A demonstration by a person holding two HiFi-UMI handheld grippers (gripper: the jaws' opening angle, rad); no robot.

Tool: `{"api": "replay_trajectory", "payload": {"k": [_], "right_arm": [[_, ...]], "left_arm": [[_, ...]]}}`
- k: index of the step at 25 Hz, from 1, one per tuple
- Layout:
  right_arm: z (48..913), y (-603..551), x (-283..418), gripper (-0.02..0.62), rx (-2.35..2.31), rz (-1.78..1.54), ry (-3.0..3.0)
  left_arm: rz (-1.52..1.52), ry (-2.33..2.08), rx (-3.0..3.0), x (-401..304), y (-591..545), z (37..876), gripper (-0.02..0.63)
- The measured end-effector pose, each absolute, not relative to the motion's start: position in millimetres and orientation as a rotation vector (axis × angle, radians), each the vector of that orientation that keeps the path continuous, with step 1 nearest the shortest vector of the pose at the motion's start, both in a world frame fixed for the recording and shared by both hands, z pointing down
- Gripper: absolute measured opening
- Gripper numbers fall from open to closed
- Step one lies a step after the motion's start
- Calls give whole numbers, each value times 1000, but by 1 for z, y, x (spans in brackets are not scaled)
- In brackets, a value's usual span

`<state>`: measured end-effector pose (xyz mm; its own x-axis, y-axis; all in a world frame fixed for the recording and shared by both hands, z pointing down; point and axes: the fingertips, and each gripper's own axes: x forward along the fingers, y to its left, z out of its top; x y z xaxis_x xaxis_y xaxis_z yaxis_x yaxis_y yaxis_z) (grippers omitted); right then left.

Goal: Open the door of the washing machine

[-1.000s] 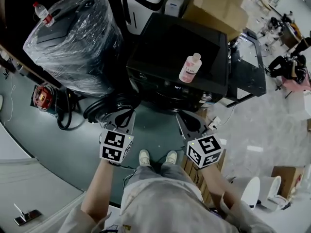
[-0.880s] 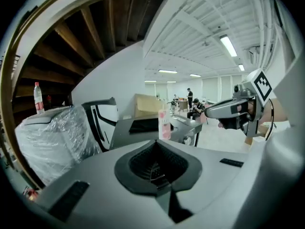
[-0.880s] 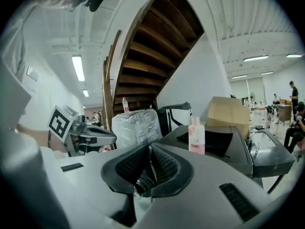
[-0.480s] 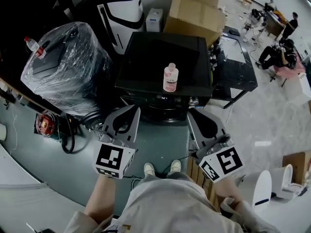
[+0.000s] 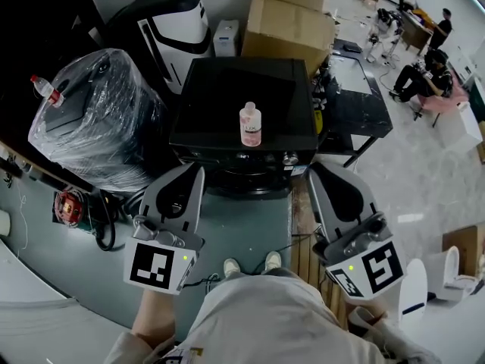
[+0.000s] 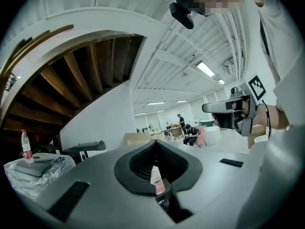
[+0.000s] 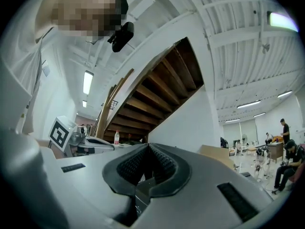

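Observation:
The black washing machine (image 5: 242, 97) stands straight ahead of me, a pink bottle (image 5: 250, 124) upright on its lid. Only the top of its dark round door (image 5: 246, 179) shows under the front edge, between my two grippers. My left gripper (image 5: 191, 174) is held up level at the machine's front left corner, pads together, nothing in it. My right gripper (image 5: 321, 174) is at the front right corner, shut and empty too. Neither touches the machine. In the left gripper view the bottle (image 6: 156, 180) shows through the slit below the left gripper's (image 6: 155, 144) closed pads.
A plastic-wrapped bundle (image 5: 91, 127) with a water bottle (image 5: 44, 88) on it stands left of the machine. Cardboard boxes (image 5: 288, 25) and a black-and-white appliance (image 5: 170, 29) sit behind it. A black table (image 5: 356, 105) is on the right, wooden slats (image 5: 301, 237) by my feet, people (image 5: 432, 63) far right.
Both grippers have risen from low by the door to the level of the machine's top front edge and now look larger, closer to my head.

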<state>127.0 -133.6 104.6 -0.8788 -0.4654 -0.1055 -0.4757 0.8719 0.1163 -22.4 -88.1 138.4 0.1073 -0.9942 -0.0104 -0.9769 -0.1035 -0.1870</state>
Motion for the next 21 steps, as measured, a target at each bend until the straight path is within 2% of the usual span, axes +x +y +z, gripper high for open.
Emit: {"api": "replay_trajectory", "payload": {"k": [21], "right_arm": [[122, -143, 139, 28, -733, 139, 3029]], "left_arm": [[-277, 1975, -2204, -25, -87, 151, 20]]}}
